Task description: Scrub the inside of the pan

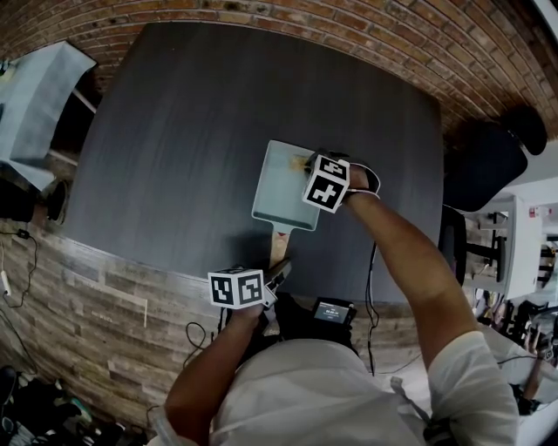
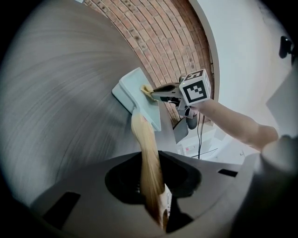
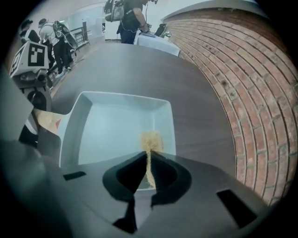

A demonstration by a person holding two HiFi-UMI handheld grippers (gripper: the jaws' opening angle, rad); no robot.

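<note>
Counter (image 1: 218,104): dark, wood-grained, broad, carrying everything I work on; a brick wall (image 1: 261,13) runs past its far edge. Pan (image 1: 279,187): square, pale blue-green, shallow-walled, lying flat on the counter towards the near edge, roughly at my centre, its handle pointing back at me. Left gripper (image 2: 156,195): low at the counter's near edge, marker cube facing up; jaws drawn in on the pan's handle, pads pressing its sides, so I have the pan held by it. Right gripper (image 3: 149,172): over the pan's right side, tilted down into it; jaws pinched almost together on a thin scrub pad, nothing else between them. Handle (image 1: 279,246): light wood, straight, running from the pan's near wall out into the left jaws. Scrub pad (image 3: 151,139): tan, flat, coarse-looking, standing on edge in the right jaws with its free end down on the pan's floor, near the right-hand wall.
</note>
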